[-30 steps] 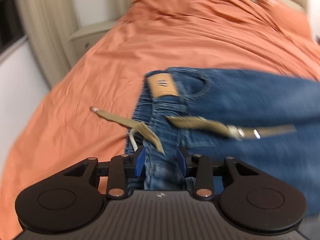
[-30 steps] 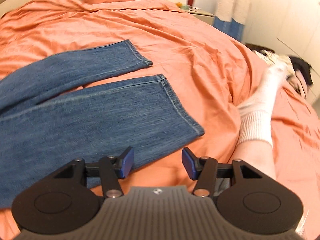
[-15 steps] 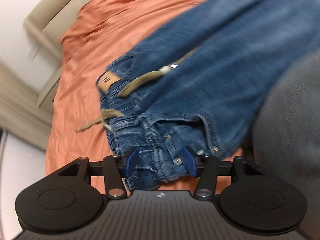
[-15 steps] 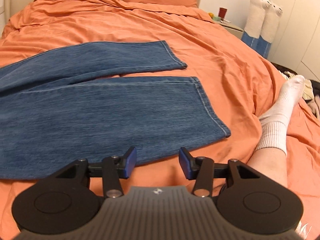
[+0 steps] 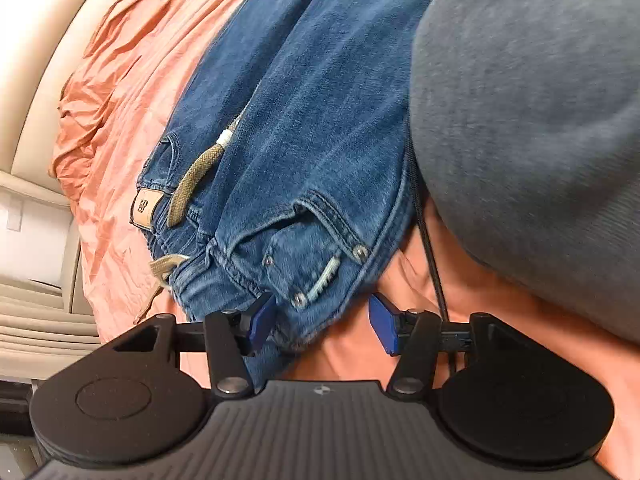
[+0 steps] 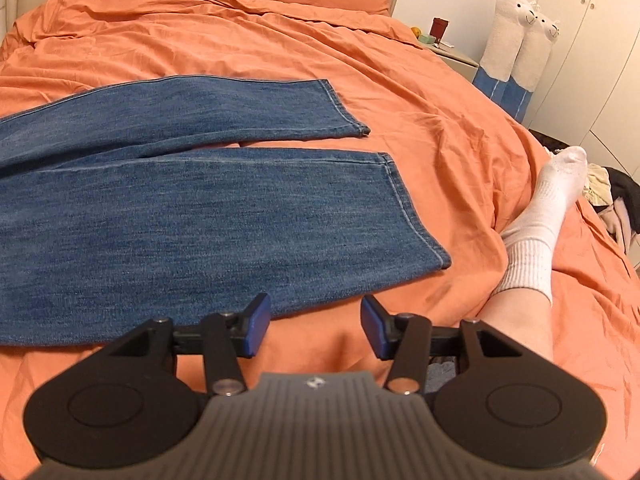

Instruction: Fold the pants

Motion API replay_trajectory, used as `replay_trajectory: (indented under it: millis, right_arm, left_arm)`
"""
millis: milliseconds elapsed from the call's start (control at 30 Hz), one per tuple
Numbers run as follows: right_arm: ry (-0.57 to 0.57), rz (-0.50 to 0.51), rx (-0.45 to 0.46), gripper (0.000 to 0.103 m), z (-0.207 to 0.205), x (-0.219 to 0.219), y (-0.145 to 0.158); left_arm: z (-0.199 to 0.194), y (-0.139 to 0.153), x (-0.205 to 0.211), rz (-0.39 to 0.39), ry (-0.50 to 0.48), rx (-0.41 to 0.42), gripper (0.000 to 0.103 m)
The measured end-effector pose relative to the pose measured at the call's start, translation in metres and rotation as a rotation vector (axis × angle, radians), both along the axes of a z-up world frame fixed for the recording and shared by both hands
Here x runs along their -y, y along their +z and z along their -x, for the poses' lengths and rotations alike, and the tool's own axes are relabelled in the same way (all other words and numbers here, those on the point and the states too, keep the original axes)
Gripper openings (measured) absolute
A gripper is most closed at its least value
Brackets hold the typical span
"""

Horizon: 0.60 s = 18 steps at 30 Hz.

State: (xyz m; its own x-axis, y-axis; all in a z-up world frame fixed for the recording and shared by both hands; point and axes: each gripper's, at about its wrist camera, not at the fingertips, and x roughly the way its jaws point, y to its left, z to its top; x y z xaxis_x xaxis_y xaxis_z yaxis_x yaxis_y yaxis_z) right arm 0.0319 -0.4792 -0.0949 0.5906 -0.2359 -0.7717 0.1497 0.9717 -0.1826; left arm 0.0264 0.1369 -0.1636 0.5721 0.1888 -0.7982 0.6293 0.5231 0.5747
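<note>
The left gripper was held low with its two blue pads spread wide apart, nothing clamped between them; its left pad lay against cloth, the right one stood free. The right gripper sat level, its pads just as wide apart and gripping nothing. The person's leg stretched forward to the right of it, bare at the calf, a white sock on the foot.

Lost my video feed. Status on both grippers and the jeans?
Left gripper open at the jeans waistband, gripping nothing. Right gripper open, near leg hem. Jeans flat on orange bedsheet, unfolded. Socked foot beside the hem.
</note>
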Motion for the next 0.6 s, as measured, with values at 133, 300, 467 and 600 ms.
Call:
replay_trajectory:
  millis: [133,300,467,600]
  right_arm:
    - [0.038,0.037,0.013,0.045,-0.001,-0.005,0.003]
    - [0.147,0.086,0.046,0.045,0.005,-0.007,0.010]
    - [0.309,0.208,0.004,0.045,0.005,-0.004,0.020]
    - [0.460,0.311,-0.081,0.038,0.002,0.005,0.016]
  left_arm:
    - [-0.007,-0.014,0.006,-0.007,0.035,0.034,0.042]
    - [-0.014,0.013,-0.003,0.149,0.180,0.096,0.019]
    - [-0.026,0.059,-0.005,0.280,0.331,0.233,0.014]
    - [-0.042,0.096,-0.013,0.446,0.505,0.324,0.013]
